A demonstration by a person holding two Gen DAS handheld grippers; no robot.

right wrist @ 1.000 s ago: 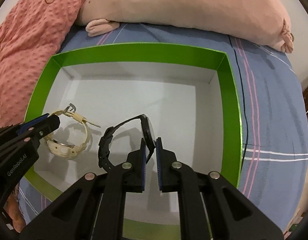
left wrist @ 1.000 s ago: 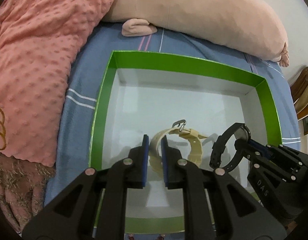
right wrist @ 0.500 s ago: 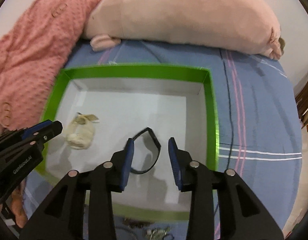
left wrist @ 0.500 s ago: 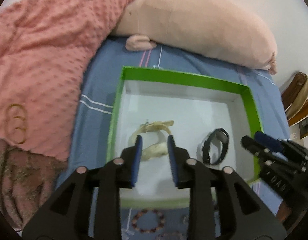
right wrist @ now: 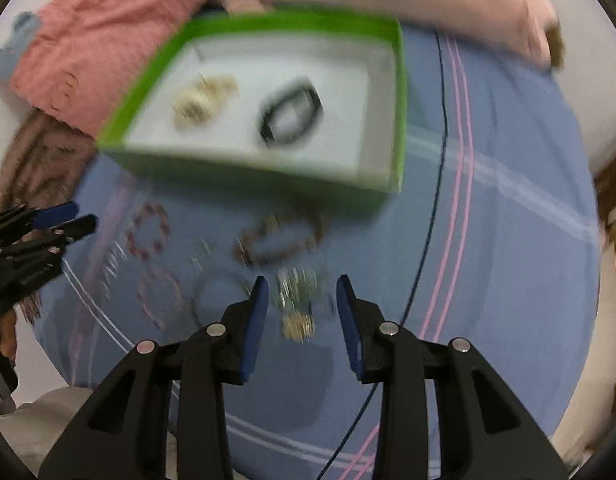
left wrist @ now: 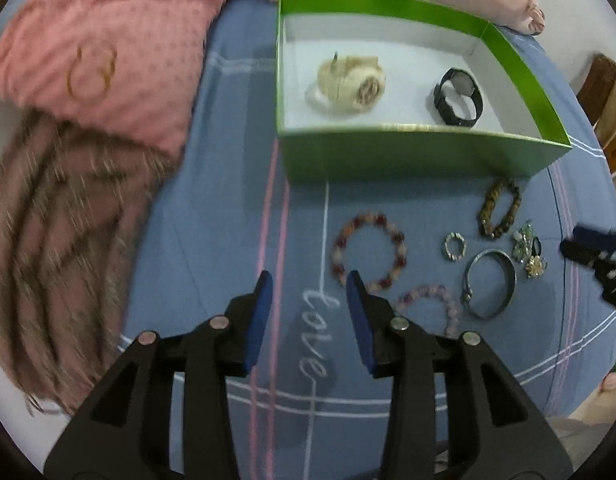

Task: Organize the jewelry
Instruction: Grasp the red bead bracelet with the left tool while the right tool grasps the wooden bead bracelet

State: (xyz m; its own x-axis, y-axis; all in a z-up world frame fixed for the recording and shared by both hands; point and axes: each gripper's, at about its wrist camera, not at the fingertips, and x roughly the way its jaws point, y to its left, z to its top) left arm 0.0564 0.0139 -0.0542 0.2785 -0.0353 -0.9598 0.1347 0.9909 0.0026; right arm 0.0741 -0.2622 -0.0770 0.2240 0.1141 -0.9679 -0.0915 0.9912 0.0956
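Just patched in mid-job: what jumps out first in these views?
The green box on the blue bedsheet, holding a cream watch and a black watch. In front of it lie loose bracelets and rings, with both grippers, left and right, open and empty above them.

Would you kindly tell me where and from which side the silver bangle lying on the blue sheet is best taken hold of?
I would grip the silver bangle across its plain band on the far right arc, coming straight down from above with one jaw inside the ring and one outside. It lies flat and open on the blue sheet, so no side grip offers itself, and the near left arc sits close to the pale pink bead bracelet.
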